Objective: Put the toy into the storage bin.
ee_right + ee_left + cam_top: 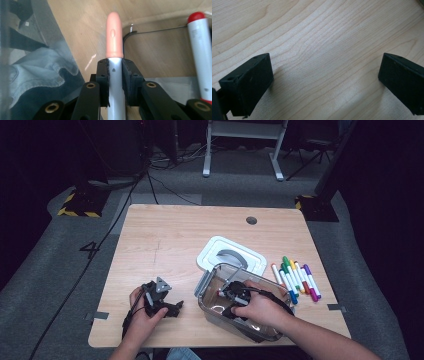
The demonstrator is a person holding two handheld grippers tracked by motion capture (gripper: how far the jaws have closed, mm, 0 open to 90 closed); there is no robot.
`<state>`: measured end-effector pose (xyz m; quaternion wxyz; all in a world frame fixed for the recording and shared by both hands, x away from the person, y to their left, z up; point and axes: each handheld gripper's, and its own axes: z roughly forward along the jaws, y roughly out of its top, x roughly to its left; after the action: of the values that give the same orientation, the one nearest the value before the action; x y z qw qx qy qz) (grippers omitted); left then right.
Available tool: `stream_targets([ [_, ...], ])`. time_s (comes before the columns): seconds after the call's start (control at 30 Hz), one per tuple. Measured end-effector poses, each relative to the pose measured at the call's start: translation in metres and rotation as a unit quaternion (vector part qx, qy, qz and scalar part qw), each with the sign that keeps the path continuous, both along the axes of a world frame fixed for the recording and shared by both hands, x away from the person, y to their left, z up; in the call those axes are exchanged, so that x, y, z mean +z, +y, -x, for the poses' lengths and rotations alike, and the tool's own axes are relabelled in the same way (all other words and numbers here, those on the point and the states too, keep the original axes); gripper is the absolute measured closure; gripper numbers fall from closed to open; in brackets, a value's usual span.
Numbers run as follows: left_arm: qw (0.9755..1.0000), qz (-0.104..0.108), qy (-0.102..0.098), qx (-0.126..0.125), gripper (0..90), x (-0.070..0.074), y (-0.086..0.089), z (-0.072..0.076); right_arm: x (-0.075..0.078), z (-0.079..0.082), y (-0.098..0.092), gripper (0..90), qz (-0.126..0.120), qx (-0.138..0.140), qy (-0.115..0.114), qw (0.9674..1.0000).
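Note:
A clear plastic container (206, 285) stands at the table's front right. My right gripper (227, 292) reaches down inside it, held by the person's hand. In the right gripper view, that gripper (115, 66) is shut on a white marker with a peach cap (114, 35), cap pointing away from the jaws. A second white marker with a red cap (201, 57) lies on the container floor to its right. My left gripper (162, 302) rests on the table left of the container, apart from it. Its jaws (325, 80) stand wide open over bare wood.
A white lid (231, 254) lies just behind the container. Several coloured markers (296, 279) lie in a row on the table to its right. A round cable hole (251, 220) sits near the far edge of the wooden table (165, 235).

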<state>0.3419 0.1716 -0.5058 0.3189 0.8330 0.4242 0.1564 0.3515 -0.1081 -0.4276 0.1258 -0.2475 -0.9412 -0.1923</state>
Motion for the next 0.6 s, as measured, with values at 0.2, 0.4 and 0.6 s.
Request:
stream_targets([
  [0.2,1.0,0.0,0.0,0.0,0.1,0.0,0.0,0.0,-0.008,0.0,0.002,69.5,0.009,0.001,0.008,0.9999],
  [0.4,1.0,0.0,0.0,0.0,0.1,0.0,0.0,0.0,0.007,-0.006,-0.007,58.7,-0.028,-0.026,-0.067,0.997],
  [0.6,1.0,0.0,0.0,0.0,0.1,0.0,0.0,0.0,0.035,-0.007,-0.024,58.1,-0.061,-0.055,-0.127,0.9885],
])
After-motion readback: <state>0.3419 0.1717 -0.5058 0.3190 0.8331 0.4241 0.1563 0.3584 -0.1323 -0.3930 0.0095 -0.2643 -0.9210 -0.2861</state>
